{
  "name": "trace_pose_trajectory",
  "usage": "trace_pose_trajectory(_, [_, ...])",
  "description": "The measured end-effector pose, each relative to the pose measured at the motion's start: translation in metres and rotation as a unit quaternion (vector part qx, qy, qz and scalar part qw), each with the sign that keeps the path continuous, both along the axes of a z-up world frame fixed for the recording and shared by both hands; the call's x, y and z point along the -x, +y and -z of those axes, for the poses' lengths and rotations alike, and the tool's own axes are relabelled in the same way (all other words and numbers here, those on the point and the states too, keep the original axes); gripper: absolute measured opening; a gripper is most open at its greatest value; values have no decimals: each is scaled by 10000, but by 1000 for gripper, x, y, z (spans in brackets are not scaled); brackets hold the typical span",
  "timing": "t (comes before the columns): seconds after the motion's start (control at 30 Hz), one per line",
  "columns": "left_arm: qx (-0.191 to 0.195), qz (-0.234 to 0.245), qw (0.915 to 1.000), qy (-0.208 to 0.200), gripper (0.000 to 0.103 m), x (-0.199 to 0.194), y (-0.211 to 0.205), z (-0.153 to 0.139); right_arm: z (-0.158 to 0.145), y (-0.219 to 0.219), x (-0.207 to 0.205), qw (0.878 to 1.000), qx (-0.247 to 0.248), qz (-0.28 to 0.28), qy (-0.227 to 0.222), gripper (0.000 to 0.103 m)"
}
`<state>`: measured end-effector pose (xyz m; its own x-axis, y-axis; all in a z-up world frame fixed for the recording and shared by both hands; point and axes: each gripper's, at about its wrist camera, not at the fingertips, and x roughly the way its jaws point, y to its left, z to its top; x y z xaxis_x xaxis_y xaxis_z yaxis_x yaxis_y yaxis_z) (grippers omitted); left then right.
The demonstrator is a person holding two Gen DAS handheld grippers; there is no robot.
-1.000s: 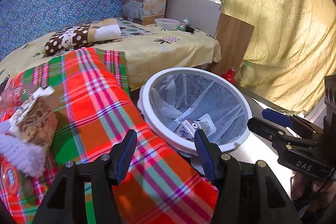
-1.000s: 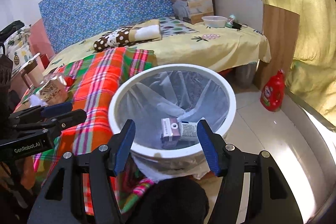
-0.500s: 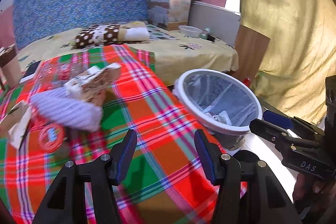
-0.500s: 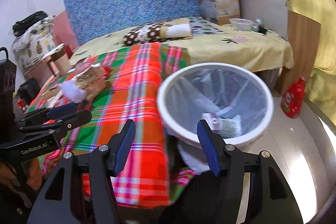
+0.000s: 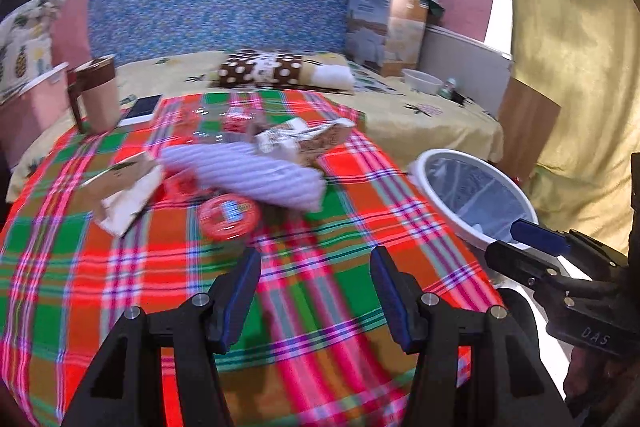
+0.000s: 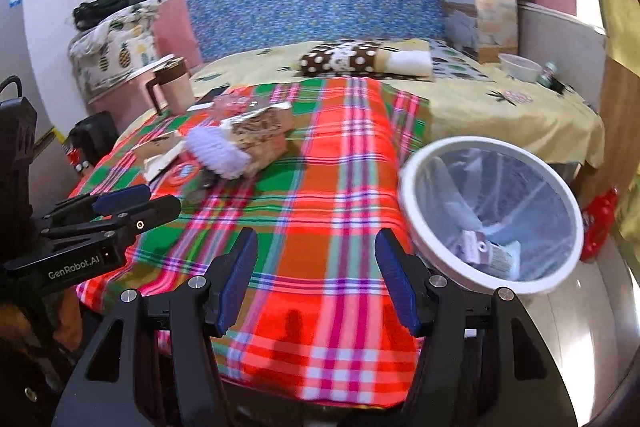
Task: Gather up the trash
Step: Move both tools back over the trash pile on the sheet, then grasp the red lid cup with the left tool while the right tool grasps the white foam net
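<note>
A heap of trash lies on the plaid cloth: a white ribbed piece, a red round lid, a printed snack wrapper and a torn paper box. My left gripper hovers open over bare cloth just short of the lid, nothing between its fingers. My right gripper is open too, over the cloth's near edge, with the heap far to its left. The white bin with a clear liner stands on the right and holds a small carton.
A brown mug and a phone sit at the cloth's far left. Behind are the yellow-sheeted bed, a dotted pillow and a cardboard box. A red bottle stands on the floor past the bin.
Both grippers have swung left, away from the bin and over the plaid cloth. The trash heap has come into the middle of view. Neither gripper's jaws have changed.
</note>
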<state>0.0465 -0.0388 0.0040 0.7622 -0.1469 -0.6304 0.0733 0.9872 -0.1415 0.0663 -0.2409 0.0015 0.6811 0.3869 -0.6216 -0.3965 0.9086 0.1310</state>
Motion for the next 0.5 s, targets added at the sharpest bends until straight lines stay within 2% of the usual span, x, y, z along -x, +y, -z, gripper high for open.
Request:
trace_pose_trajectory(0.2, [-76,-430,9990,73,57,7,30,7,-4,19,-3,9995,93,-276,-125,62])
trace_pose_trajectory(0.5, [-9,-742,9972,98,57,-2,63,13,-5,36,-14,9986,101,-492,-160,62])
